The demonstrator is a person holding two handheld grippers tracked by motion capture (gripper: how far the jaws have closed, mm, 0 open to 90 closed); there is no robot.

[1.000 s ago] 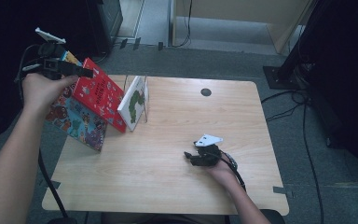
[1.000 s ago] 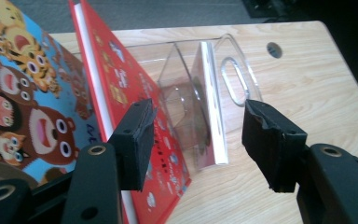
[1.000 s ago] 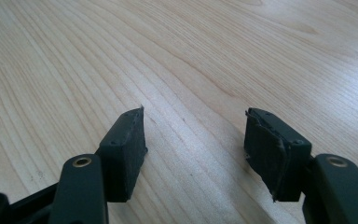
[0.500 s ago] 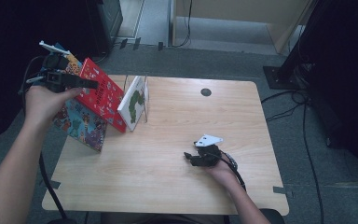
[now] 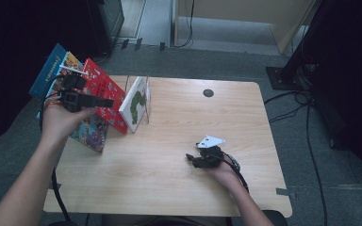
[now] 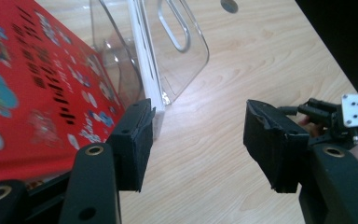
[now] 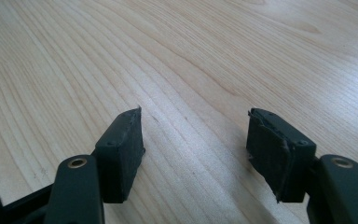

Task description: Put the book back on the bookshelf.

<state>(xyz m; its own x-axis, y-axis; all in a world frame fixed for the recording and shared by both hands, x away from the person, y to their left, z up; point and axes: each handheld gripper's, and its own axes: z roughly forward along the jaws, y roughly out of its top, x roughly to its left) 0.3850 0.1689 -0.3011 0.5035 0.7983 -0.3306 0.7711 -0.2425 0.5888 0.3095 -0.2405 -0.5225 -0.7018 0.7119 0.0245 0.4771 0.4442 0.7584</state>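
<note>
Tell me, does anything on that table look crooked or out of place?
Yes. The books lean instead of standing straight: the red book and the white book tilt against the clear plastic stand, and the blue-edged book juts past the table edge. Nothing looks spilled or broken.

Light wooden bench (image 5: 179, 155) showing pale streaky grain, one dark round spot (image 5: 208, 92) near the far edge. Red picture book (image 5: 104, 96) carrying black lettering plus white and blue cartoon figures. Blue-spined book (image 5: 52, 66) behind it. White book with green caterpillar (image 5: 135, 104) leaning in a clear plastic stand (image 6: 177, 42). Multicoloured busy-pattern book (image 5: 90, 134) in front. Both grippers showing black jaws; right gripper (image 5: 202, 159) wearing a pale grey plate.
</note>
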